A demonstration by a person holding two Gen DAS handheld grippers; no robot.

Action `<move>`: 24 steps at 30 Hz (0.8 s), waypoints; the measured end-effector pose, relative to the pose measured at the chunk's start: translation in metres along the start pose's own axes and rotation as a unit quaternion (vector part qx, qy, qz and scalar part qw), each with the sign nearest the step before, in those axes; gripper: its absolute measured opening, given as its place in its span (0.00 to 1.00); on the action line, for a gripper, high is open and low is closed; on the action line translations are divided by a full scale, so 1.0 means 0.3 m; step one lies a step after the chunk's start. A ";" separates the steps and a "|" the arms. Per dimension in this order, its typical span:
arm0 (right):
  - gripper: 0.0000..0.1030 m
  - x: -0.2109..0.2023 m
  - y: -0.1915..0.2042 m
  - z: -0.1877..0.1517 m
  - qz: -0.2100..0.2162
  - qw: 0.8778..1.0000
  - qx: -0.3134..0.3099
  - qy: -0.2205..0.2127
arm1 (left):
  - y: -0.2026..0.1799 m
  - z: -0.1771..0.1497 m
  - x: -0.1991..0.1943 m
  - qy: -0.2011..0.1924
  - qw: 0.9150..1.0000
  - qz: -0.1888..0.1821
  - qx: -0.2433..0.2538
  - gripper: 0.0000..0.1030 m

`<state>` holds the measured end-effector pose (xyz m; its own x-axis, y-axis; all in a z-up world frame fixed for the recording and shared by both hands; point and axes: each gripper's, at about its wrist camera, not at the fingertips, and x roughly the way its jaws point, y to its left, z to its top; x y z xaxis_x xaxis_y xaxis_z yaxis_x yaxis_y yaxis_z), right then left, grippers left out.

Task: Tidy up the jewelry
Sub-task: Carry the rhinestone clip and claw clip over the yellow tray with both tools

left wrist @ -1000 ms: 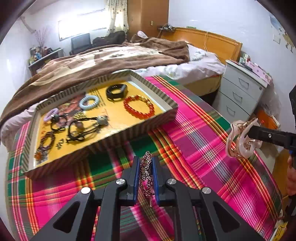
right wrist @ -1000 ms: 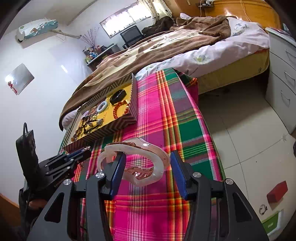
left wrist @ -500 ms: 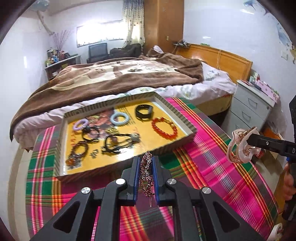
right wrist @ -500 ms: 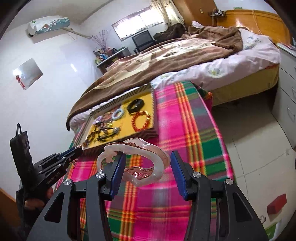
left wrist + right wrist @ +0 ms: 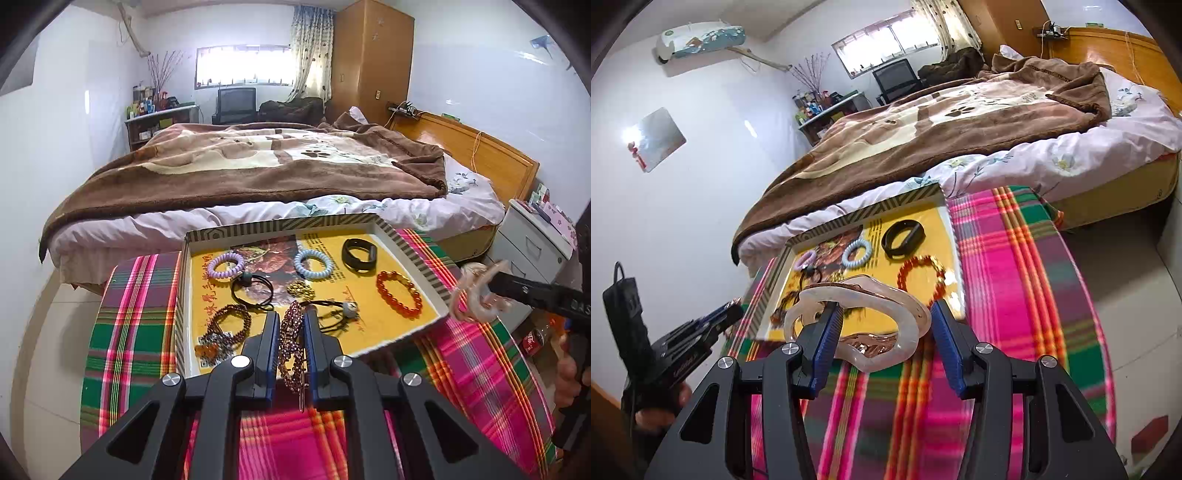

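Rhinestone clip (image 5: 291, 343) pinched between left fingers (image 5: 271, 332), hair claw (image 5: 857, 325) between right fingers (image 5: 827, 332)

The tray (image 5: 413, 243) lies on the table (image 5: 480, 369), at its far edge just before the bed (image 5: 258, 173). In the tray, two coil ties (image 5: 226, 265) and a band (image 5: 359, 254) lie along the back, with a bead bracelet (image 5: 399, 298) to the right and a bracelet pile (image 5: 221, 332) front left. A nightstand (image 5: 528, 251) stands right of the table, and a desk (image 5: 159, 122) stands behind the bed.
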<state>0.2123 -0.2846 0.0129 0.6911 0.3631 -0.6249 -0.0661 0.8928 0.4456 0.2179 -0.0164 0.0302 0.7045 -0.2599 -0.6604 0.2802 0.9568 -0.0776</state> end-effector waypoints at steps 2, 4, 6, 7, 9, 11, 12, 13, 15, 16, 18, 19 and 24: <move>0.49 0.044 0.013 0.019 0.003 1.000 0.005 0.004 | 0.022 0.005 0.032 0.003 1.000 -0.002 -0.003 0.13; 0.49 0.092 0.025 0.040 0.004 1.000 0.007 0.009 | 0.039 0.006 0.068 0.011 1.000 0.000 -0.010 0.13; 0.49 0.140 0.037 0.060 -0.002 1.000 0.008 0.012 | 0.052 0.002 0.096 0.016 1.000 -0.003 -0.017 0.13; 0.49 0.163 0.040 0.066 -0.003 1.000 0.010 0.015 | 0.059 -0.001 0.113 0.019 1.000 -0.004 -0.021 0.13; 0.49 0.213 0.047 0.079 -0.004 1.000 0.012 0.024 | 0.064 -0.007 0.140 0.025 0.999 -0.003 -0.020 0.13; 0.49 0.250 0.052 0.086 -0.007 1.000 0.009 0.029 | 0.074 -0.013 0.175 0.033 0.999 -0.003 -0.024 0.13; 0.49 0.268 0.051 0.090 -0.009 0.999 0.011 0.032 | 0.077 -0.016 0.186 0.035 0.999 -0.005 -0.026 0.13; 0.49 0.286 0.052 0.091 -0.010 0.999 0.014 0.034 | 0.080 -0.019 0.205 0.040 0.999 -0.005 -0.028 0.13; 0.49 0.323 0.042 0.095 -0.012 0.999 0.030 0.040 | 0.079 -0.023 0.231 0.046 0.999 -0.006 -0.026 0.13; 0.49 0.335 0.042 0.097 -0.014 0.998 0.034 0.042 | 0.080 -0.024 0.240 0.048 0.998 -0.006 -0.026 0.13; 0.49 0.366 0.040 0.098 -0.016 0.998 0.043 0.048 | 0.081 -0.029 0.259 0.052 0.998 -0.008 -0.030 0.13; 0.49 0.371 0.042 0.096 -0.017 0.998 0.045 0.048 | 0.082 -0.032 0.271 0.055 0.998 -0.007 -0.030 0.13; 0.49 0.414 0.041 0.096 -0.023 0.997 0.055 0.056 | 0.076 -0.042 0.302 0.064 0.998 -0.004 -0.029 0.13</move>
<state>0.3180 -0.2361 -0.0408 0.6067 0.3558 -0.7109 0.0465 0.8769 0.4785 0.2798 -0.0164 -0.0409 0.6120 -0.2528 -0.7493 0.2448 0.9616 -0.1245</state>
